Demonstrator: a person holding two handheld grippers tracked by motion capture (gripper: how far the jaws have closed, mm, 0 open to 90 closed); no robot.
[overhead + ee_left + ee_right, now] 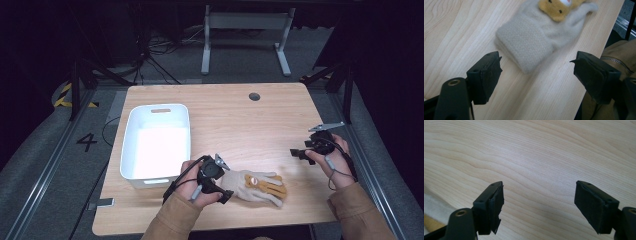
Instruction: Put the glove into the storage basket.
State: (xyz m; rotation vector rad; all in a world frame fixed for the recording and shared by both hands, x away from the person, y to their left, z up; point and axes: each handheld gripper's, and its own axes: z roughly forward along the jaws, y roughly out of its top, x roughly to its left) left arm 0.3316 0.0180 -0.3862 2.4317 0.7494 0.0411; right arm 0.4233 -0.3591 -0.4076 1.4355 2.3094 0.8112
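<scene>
Low in the high view, left of centre, I have my left claw (pixel 220 186) tilted down at the cuff end of a beige knitted mitten (pixel 257 186), my hand (pixel 196 182) wrapped around its body. Its jaws stand spread wide and released, the cuff (pixel 529 46) lying just ahead of them, untouched. At the right edge of the frame my right claw (pixel 300 153) hangs above bare tabletop (pixel 240 125), also released, pointing left. That mitten lies flat near the tabletop's bottom edge, with an orange animal face (pixel 555 8) stitched on its back. A white plastic bin (pixel 156 141) sits at the left.
</scene>
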